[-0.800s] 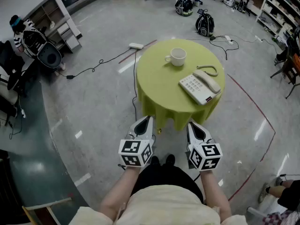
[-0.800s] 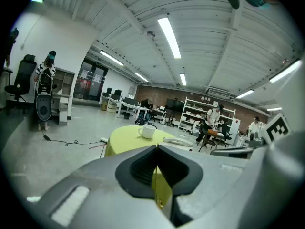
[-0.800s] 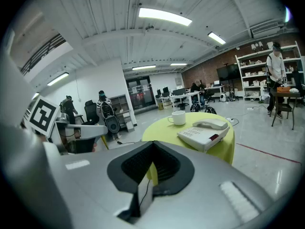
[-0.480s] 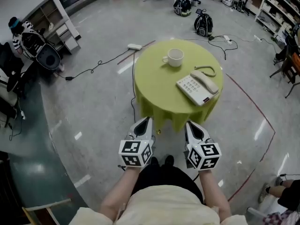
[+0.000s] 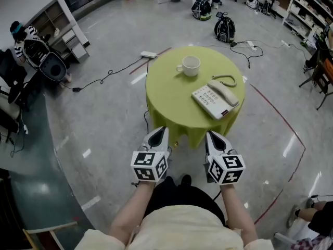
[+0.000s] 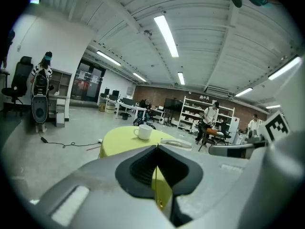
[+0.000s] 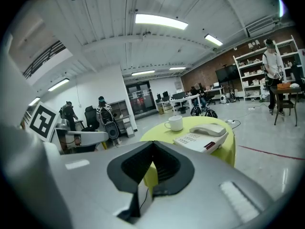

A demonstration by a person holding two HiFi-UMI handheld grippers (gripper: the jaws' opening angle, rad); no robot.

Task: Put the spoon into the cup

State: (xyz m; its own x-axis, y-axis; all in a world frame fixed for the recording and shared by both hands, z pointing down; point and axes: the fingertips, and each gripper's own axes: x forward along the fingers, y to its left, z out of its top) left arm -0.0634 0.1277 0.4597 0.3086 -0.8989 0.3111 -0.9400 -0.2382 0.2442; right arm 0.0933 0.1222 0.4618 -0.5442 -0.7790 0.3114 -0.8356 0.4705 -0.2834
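Observation:
A white cup [image 5: 190, 65] stands on the far side of a round table under a yellow-green cloth [image 5: 171, 95]. No spoon shows in any view. My left gripper [image 5: 160, 132] and right gripper [image 5: 211, 136] hover side by side over the floor, short of the table's near edge, both shut and empty. In the left gripper view the cup [image 6: 143, 132] lies ahead beyond the closed left gripper [image 6: 156, 147]. The right gripper view shows the cup [image 7: 174, 123] past the closed right gripper [image 7: 152, 142].
A white desk telephone [image 5: 214, 98] with a coiled cord lies on the table's right half. A cable [image 5: 104, 75] and a power strip [image 5: 150, 53] lie on the floor to the left. Backpacks [image 5: 225, 26] sit beyond the table. A red line [image 5: 283, 120] curves on the right.
The table and cup sit slightly further left in the head view than before. Both grippers keep their places and stay shut.

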